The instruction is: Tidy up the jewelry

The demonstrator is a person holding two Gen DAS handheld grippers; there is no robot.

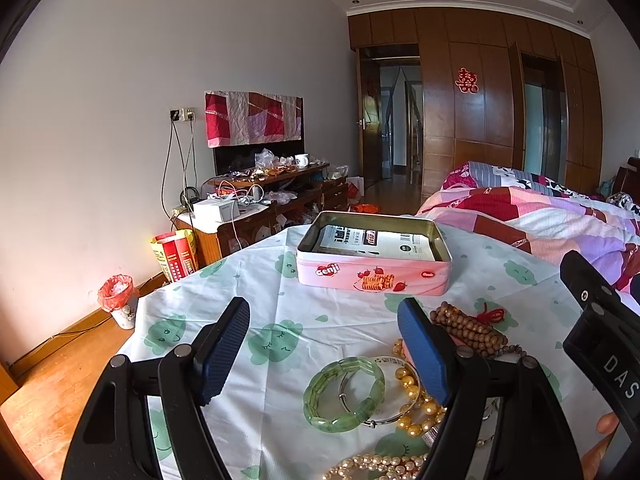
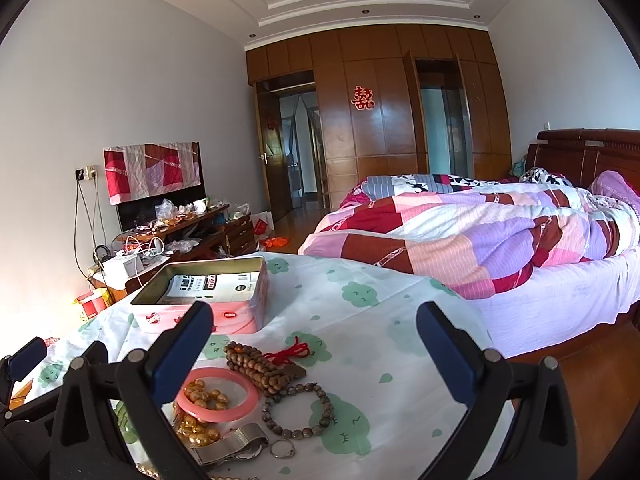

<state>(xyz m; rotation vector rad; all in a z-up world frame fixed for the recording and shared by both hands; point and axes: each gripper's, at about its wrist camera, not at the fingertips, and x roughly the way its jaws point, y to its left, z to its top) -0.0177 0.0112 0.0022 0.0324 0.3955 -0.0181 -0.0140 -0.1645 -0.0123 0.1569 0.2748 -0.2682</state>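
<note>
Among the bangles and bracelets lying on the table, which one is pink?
The pink bangle, a smooth solid ring lying over the gold pearl beads. The green bracelet is made of segments, and the grey one and the wooden beads are beaded.

Ahead of me, at centre frame in my left view, sits the open pink tin, printed paper lying flat inside. Below it, lower right, the jewelry lies heaped: a green bangle flat, gold beads touching it, brown wooden beads beyond. My right view's lower left shows a pink bangle over gold beads.
</note>
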